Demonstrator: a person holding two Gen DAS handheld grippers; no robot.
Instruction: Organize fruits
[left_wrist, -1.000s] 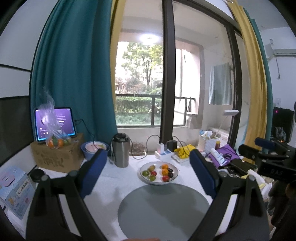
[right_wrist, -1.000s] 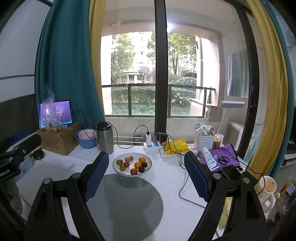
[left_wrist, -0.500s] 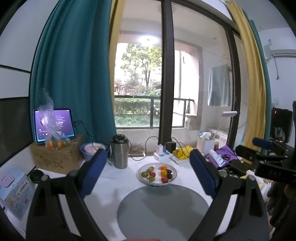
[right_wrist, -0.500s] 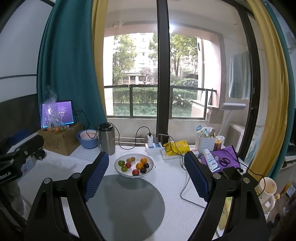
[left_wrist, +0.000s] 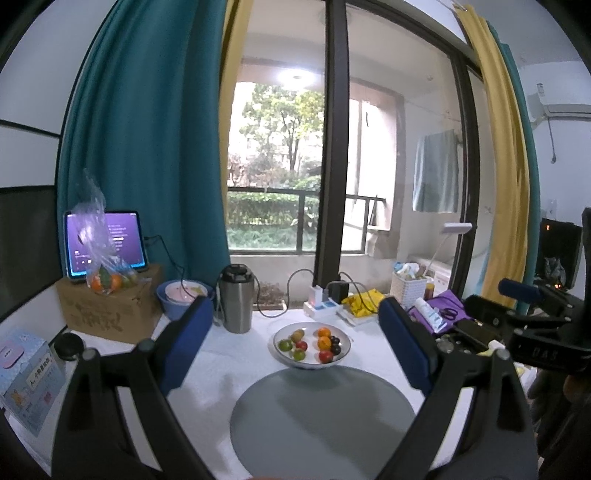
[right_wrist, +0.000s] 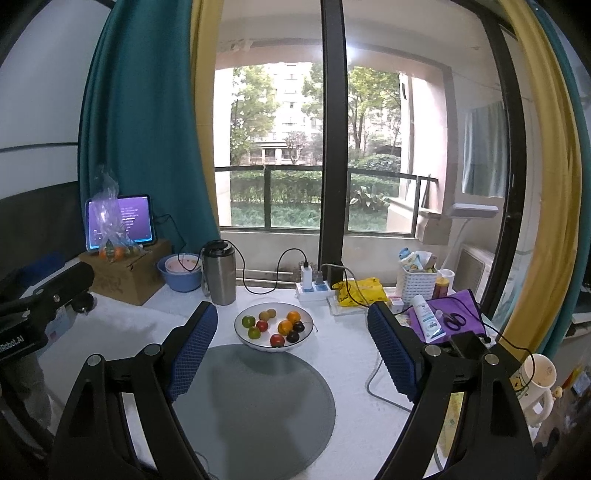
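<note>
Left tool (left_wrist: 295, 332): wide open, holding nothing.
Fruits: small round fruits (right_wrist: 274, 325) in the white round bowl (right_wrist: 242, 336) on the white counter (right_wrist: 343, 354); light, smooth, may roll; pinch gently across the middle.
Right tool (right_wrist: 291, 339): wide open, holding nothing.

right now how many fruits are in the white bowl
8 in the white bowl: two green left, red and brown mid-back, two orange, two dark right, red front. The brown one may be two.
</note>
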